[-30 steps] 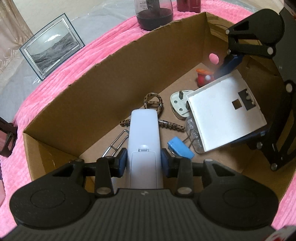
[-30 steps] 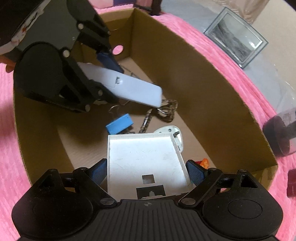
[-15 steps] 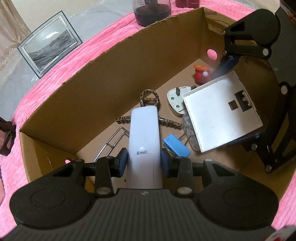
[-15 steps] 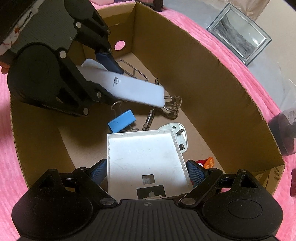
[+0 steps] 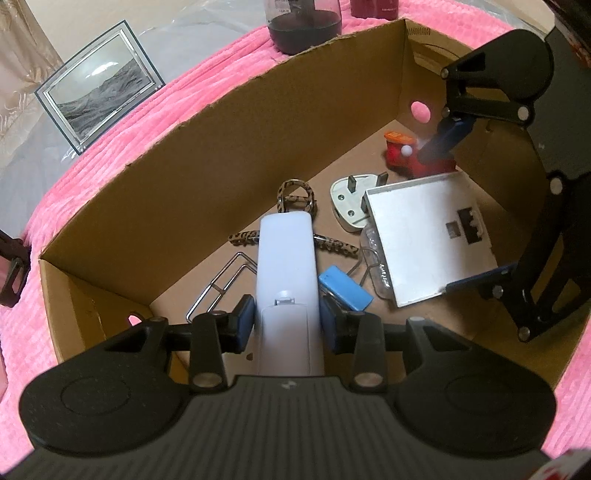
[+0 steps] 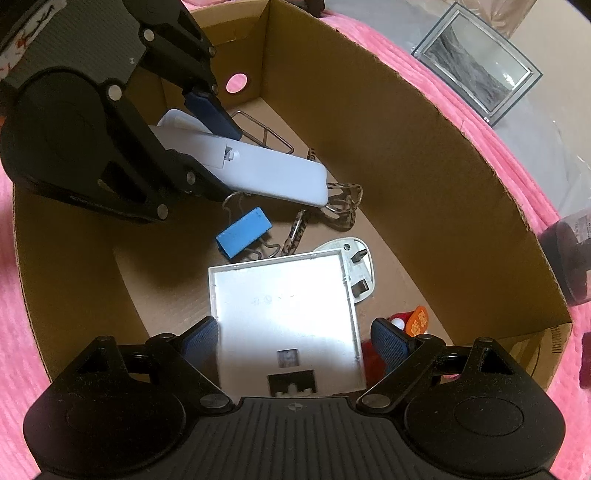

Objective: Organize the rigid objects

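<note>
White plastic sits in both my tools. My left gripper (image 5: 286, 325) has its jaws clenched on the remote (image 5: 287, 266), which hangs tilted over the box (image 5: 207, 155) floor. My right gripper (image 6: 295, 341) carries the white panel (image 6: 284, 314); the left pad touches its edge, the right pad stands apart from it, so I cannot tell whether those jaws really grip it.

Inside the box, nearest the remote, a blue clip (image 5: 345, 290) lies just right of it and a wire rack (image 5: 221, 282) just left. Under the remote's far end runs a leopard-print strap (image 5: 295, 195). A white plug (image 5: 351, 201) lies beyond the clip, partly under the panel's far edge. A red toy (image 5: 406, 151) with an orange tag sits near the box's right end wall, below a round hole.

Outside the box, on the pink blanket (image 5: 110, 140), a dark jar (image 5: 303, 26) stands against the far wall, and a picture frame (image 5: 98, 88) leans further left.
</note>
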Tool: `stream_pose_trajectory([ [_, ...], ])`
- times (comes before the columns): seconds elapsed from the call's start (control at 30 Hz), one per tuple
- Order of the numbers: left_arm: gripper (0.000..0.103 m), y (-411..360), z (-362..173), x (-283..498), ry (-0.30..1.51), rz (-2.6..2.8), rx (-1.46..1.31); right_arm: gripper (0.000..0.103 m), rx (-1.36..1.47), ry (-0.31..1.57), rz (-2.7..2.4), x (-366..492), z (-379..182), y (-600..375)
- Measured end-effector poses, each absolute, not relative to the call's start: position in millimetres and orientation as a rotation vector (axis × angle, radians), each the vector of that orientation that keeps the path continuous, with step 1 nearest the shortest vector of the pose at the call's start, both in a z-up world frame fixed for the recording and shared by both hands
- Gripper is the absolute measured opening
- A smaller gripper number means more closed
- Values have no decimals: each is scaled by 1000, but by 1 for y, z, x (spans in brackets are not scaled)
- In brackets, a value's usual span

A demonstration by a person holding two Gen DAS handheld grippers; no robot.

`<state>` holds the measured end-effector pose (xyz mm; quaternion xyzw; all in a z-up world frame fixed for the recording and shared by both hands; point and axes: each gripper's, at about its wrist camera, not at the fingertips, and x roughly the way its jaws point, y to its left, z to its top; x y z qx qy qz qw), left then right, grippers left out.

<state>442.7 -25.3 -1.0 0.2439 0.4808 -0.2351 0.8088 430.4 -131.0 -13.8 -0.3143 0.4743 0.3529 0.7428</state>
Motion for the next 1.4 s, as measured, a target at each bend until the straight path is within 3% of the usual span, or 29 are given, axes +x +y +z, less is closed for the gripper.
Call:
stream_pose_trajectory([
  [0.73,34,-23,21,427,992,-514,456,87,-621,999,736,423,2,-146],
  [1.17,34,-6,60,404,891,-455,344,87,-452,931,679,411,39,-167],
  [1.4,61,8,94,366,805,-410,239,87,-233,861,601,383,79,-193],
])
